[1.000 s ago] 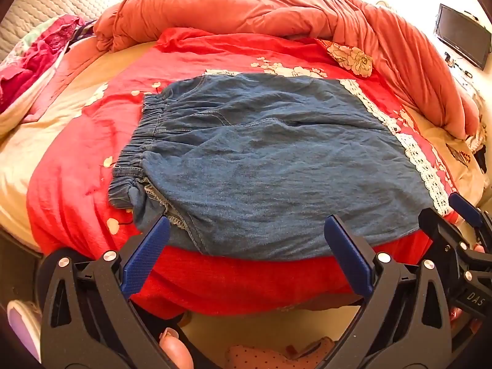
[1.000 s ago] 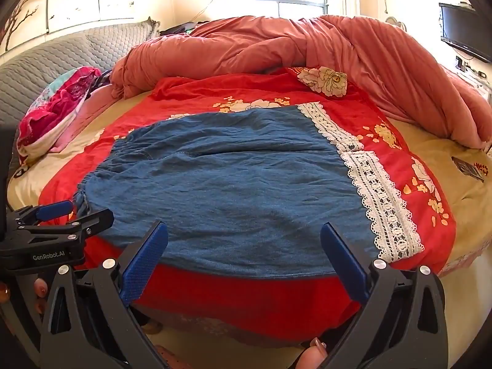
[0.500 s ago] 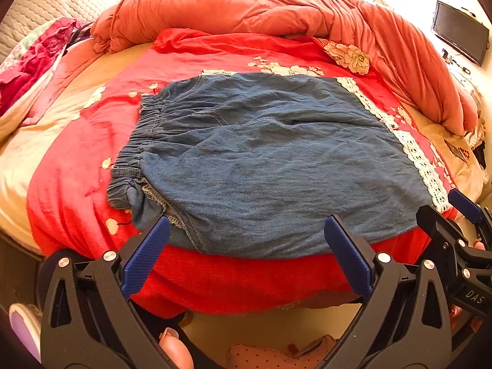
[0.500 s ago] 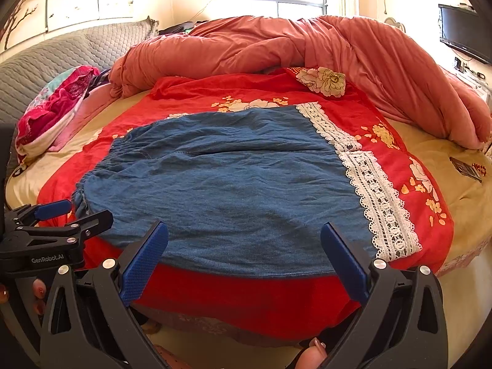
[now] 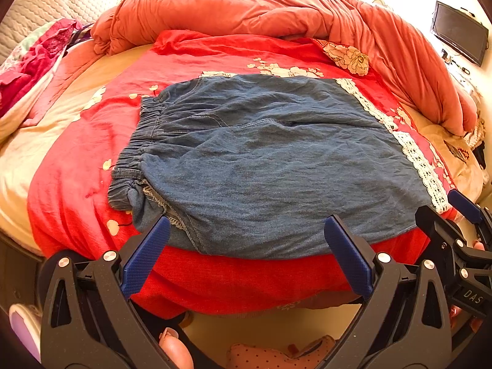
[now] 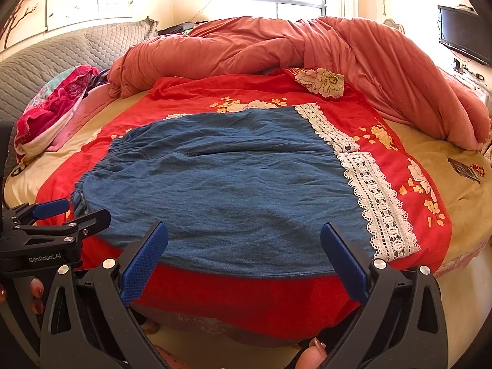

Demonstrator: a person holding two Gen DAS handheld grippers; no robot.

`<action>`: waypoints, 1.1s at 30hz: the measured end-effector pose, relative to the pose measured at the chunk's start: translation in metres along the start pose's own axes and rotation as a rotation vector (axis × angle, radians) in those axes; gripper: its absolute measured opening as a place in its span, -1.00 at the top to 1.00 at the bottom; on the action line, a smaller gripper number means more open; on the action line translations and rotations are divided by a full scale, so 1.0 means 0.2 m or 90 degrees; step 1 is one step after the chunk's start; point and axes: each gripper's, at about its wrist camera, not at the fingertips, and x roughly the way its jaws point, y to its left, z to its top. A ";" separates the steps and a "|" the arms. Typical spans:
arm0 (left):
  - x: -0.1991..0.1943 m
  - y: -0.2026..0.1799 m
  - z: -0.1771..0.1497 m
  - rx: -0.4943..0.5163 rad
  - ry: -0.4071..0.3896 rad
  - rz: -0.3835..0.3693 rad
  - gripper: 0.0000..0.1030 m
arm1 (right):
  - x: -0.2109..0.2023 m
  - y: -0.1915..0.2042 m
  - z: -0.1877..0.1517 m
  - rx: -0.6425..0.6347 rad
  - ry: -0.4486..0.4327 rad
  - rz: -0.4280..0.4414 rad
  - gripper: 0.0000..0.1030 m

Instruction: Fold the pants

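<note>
Blue denim pants with an elastic waistband at the left and white lace trim at the right lie flat on a red floral bedspread. They also show in the right wrist view, with the lace trim at the right. My left gripper is open and empty, just short of the pants' near edge by the waistband side. My right gripper is open and empty at the near edge toward the lace side. Each gripper shows in the other's view: the right one and the left one.
A bunched salmon duvet lies across the back and right of the bed. Pink clothes are piled at the left by a grey quilted headboard. A TV hangs at the right. The floor lies below the bed's near edge.
Both grippers have drifted slightly closer to the pants' near edge. Both stay open, and the pants have not moved.
</note>
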 end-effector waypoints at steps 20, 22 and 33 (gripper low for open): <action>0.01 0.03 0.01 -0.010 -0.002 -0.002 -0.83 | 0.03 0.02 0.01 -0.009 0.002 -0.006 -0.92; 0.02 0.04 0.01 -0.012 0.000 -0.003 -0.83 | 0.05 0.03 0.01 -0.010 0.004 -0.006 -0.92; 0.08 0.08 0.03 -0.020 0.004 -0.006 -0.83 | 0.14 0.07 0.02 -0.016 0.017 0.006 -0.92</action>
